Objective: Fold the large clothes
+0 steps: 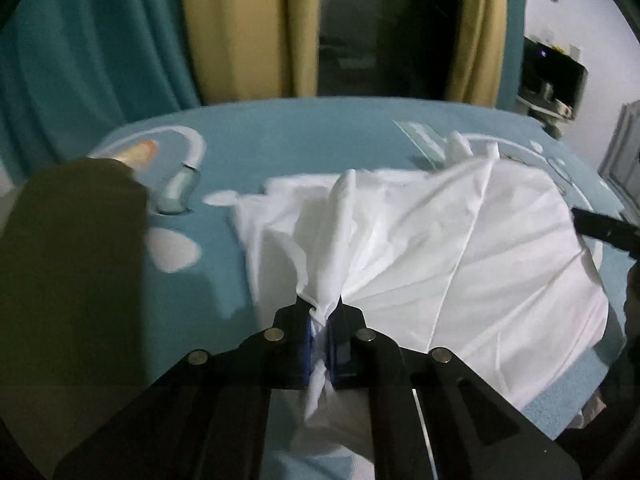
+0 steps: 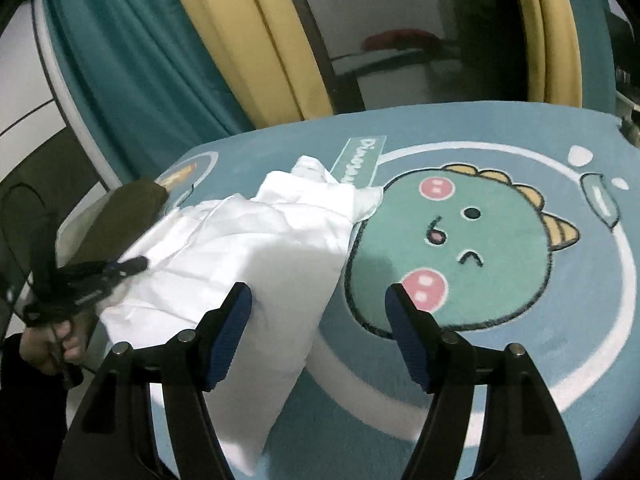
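A large white garment lies crumpled on a blue mat printed with a green dinosaur. My left gripper is shut on a bunched edge of the white garment and lifts it, so folds fan out from the jaws. The right wrist view shows the garment on the left half of the mat, with the left gripper pinching its left edge. My right gripper is open and empty, hovering over the garment's near right edge; its tip shows in the left wrist view.
A dark olive folded garment lies at the mat's left side, also seen in the right wrist view. Teal and yellow curtains hang behind the mat. A dark shelf unit stands at the far right.
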`<state>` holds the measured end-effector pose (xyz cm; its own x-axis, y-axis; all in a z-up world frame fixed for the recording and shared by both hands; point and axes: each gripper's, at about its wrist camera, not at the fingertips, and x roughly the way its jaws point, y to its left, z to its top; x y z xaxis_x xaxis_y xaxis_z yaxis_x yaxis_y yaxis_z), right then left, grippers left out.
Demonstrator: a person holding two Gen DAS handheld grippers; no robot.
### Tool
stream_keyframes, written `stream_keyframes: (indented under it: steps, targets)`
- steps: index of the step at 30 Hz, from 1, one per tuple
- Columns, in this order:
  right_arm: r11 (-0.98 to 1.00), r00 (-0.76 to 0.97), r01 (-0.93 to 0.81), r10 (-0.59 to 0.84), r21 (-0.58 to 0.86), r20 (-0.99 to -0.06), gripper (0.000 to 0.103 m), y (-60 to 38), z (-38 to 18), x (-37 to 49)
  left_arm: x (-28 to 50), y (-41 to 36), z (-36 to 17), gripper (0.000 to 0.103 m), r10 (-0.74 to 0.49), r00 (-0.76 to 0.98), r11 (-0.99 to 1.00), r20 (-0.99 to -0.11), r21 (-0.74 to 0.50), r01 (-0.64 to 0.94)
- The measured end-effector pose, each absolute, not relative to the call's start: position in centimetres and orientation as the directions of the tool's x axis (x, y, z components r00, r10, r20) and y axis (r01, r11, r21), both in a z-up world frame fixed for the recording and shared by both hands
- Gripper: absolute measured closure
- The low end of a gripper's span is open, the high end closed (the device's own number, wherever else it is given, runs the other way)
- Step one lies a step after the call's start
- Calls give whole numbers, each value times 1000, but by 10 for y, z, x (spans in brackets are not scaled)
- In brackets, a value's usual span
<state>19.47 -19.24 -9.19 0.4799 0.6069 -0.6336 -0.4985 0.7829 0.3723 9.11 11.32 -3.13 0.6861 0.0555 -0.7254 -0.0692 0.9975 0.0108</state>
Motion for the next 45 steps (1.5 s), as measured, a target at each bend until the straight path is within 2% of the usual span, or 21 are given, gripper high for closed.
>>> stream_keyframes:
  steps: [3,6,7,10,12,14,17,19,22,26,30,33,36,43,44,45]
  targets:
    - [771,445,-511,615,379,-652,33,-175,-100,199,87,123,-28,96,113,681,992,-723,49,-113]
    - [768,374,-526,595,366,-711,33,-148,-115,202,85,134,-36,96,176,642,983,-746,95,-159]
    - [764,376,-541,593,351,-712,28,-140,-116,201,84,137,-39,96,188,628,980,-755,100,-173]
    - [773,387,-563,560,293,-733,28,-122,-114,202,82,145,-43,95,171,602,978,-780,62,-197]
    - [770,385,-566,562,294,-732,28,-120,-115,202,82,146,-37,89,191,609,974,-770,73,-213]
    - [769,386,-565,565,298,-729,27,-121,-115,201,82,143,-26,73,195,641,974,-742,72,-214]
    - [773,392,-561,563,295,-728,25,-123,-115,199,82,126,-4,58,145,723,985,-676,29,-170]
    - [775,395,-560,562,294,-727,24,-122,-116,199,88,105,5,58,56,760,997,-648,-10,-81]
    - [774,395,-551,570,310,-721,24,-125,-112,199,108,74,-7,58,-35,731,999,-682,-19,31]
    - [786,433,-516,582,340,-689,24,-144,-95,201,133,66,-49,58,-26,616,999,-787,-7,34]
    - [801,491,-455,591,390,-640,24,-172,-83,204,126,75,-52,58,-54,624,999,-780,-49,25]
    - [786,451,-443,612,432,-650,24,-171,-93,213,125,78,-53,58,-54,624,998,-780,-54,20]
    - [758,392,-477,637,446,-664,46,-151,-107,212,122,79,-52,58,-49,623,999,-781,-53,12]
    - [728,344,-480,670,490,-658,49,-129,-125,215,112,98,-49,58,-64,652,993,-755,-116,-37]
    - [721,333,-482,677,498,-656,51,-129,-125,217,108,102,-46,58,-64,665,990,-744,-130,-50]
    - [713,323,-493,683,499,-655,61,-129,-125,217,105,105,-44,58,-60,673,989,-738,-135,-60]
